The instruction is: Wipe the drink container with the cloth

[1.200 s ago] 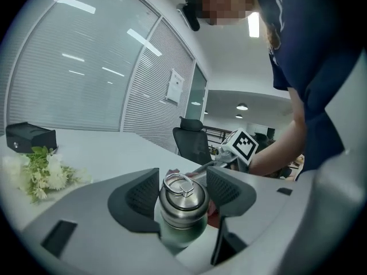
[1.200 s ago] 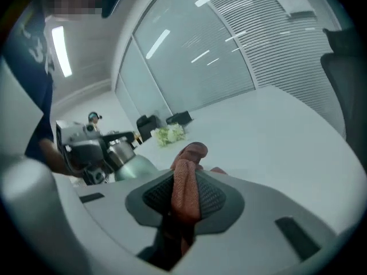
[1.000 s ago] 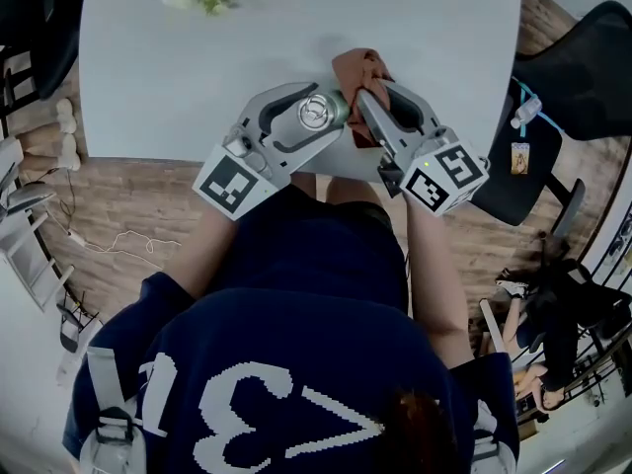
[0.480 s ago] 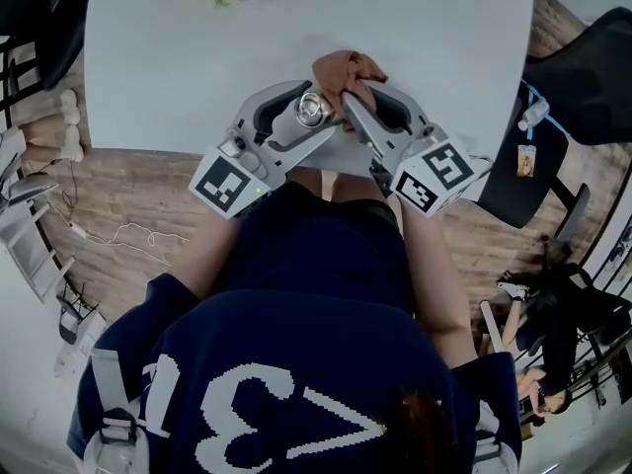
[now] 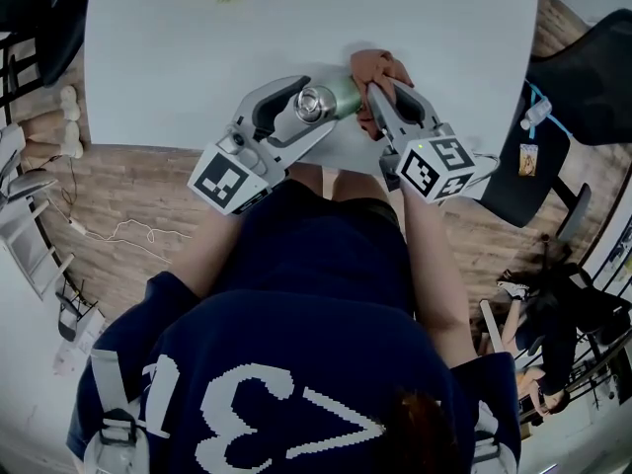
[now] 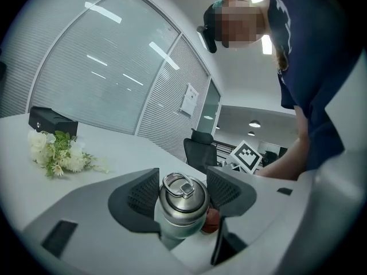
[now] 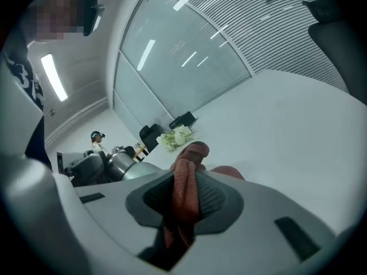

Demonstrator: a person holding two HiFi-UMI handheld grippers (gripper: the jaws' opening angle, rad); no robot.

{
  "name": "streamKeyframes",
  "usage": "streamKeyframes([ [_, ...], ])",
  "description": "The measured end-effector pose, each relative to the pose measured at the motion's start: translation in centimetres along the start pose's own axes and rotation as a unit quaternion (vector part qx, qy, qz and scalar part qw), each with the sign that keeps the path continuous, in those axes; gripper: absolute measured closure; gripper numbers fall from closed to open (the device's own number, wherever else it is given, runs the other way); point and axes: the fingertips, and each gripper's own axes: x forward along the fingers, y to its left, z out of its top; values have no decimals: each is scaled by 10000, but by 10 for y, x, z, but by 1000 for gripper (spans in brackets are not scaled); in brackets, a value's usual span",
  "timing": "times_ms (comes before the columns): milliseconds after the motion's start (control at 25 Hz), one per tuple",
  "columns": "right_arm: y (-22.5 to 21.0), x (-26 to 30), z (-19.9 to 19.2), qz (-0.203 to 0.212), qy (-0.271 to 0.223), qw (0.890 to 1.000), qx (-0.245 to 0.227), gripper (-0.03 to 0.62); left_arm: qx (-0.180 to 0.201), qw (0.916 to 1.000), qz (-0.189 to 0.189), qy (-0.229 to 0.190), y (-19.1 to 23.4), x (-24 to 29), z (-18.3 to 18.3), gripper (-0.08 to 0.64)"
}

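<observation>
Right claw (image 7: pixel 186 208), clamped on the cloth (image 5: pixel 375 67), is now dropping from the lid to the drink container's (image 6: pixel 182 202) side, so wiping's progressing. Left claw (image 5: pixel 318 104) is gripping the container above the tabletop's (image 5: pixel 197 47) near edge.

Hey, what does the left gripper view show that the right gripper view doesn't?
Only the left gripper view: the left tongs clamped on the bottle, its looped lid facing the camera, and a black box by the flowers. Only the right gripper view: the right tongs pinching the rust-red cloth. Both: the white table, the flowers and the bottle.
</observation>
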Motion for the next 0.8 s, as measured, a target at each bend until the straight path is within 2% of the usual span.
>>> streamKeyframes([
  [160, 39, 1, 20, 619, -272, 9976, -181, 509, -123, 9997, 80, -208, 4, 0, 4, 294],
  [280, 68, -3, 33, 1191, -437, 9917, -223, 509, -334, 9989, 164, -281, 9, 0, 5, 295],
  [360, 83, -3, 37, 1416, -501, 9885, -191, 511, -468, 9982, 187, -317, 11, 1, 7, 295],
  [480, 78, -1, 35, 1288, -531, 9901, -190, 512, -619, 9971, 192, -397, 13, 2, 10, 333],
  [640, 60, -4, 33, 951, -600, 9930, -362, 511, -544, 9977, 128, -372, 9, 11, 10, 339],
  [800, 50, -5, 33, 665, -766, 9943, -338, 511, -827, 9954, 123, -466, 12, 11, 10, 350],
])
